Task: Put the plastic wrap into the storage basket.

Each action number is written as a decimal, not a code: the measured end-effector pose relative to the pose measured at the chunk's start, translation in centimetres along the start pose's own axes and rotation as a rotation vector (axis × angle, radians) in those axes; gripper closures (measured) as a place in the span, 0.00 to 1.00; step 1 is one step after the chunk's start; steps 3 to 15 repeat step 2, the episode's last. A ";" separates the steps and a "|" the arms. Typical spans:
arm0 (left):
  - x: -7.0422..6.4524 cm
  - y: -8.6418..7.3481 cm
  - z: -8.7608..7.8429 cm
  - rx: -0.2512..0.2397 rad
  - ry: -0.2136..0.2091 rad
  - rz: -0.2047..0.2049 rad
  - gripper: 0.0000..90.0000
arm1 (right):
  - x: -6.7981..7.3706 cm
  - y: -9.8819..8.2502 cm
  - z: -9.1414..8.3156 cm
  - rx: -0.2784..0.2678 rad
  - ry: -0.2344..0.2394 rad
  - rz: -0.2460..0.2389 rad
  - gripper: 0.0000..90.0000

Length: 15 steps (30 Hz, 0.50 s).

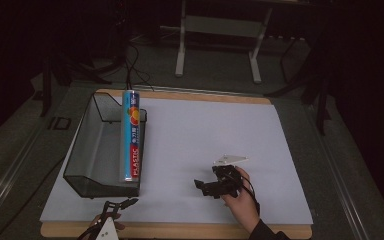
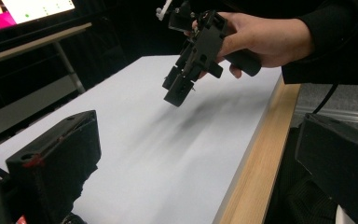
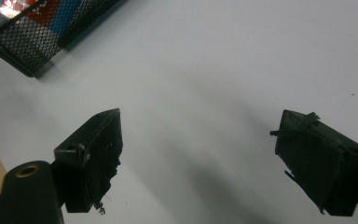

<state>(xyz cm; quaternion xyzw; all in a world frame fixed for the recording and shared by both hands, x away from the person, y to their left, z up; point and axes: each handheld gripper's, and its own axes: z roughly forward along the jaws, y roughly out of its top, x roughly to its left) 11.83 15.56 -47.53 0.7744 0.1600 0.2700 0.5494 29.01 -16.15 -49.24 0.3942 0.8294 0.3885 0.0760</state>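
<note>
Your left gripper (image 1: pixel 122 204) is half cut off at the table's near edge and dim in the high view, though its own view shows the jaws wide apart around nothing. Your right gripper (image 1: pixel 203 186) hangs over the bare white sheet (image 1: pixel 205 130), jaws spread and empty. The long blue-and-red plastic-wrap box (image 1: pixel 131 135) lies along the right wall of the black wire-mesh tray (image 1: pixel 87 145), well to its left.

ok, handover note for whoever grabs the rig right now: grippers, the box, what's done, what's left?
Right gripper: open, empty, held low above the white sheet, jaws pointing toward the mesh tray.
Left gripper: open, empty, at the near table edge by the tray's front corner.
Plastic wrap box: lies along the tray's right wall, apparently resting on its rim, untouched.
Done: nothing visible by how things lie.
Left: probably reaching and gripping the box.
</note>
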 end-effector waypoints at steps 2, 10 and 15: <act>0.0 0.0 0.0 0.002 -0.003 0.000 0.01 | 0.1 0.0 0.2 0.005 0.006 -0.001 0.16; 0.0 0.0 0.0 0.002 -0.003 0.000 0.01 | 0.1 0.0 0.2 0.005 0.006 -0.001 0.16; 0.0 0.0 0.0 0.002 -0.003 0.000 0.01 | 0.1 0.0 0.2 0.005 0.006 -0.001 0.16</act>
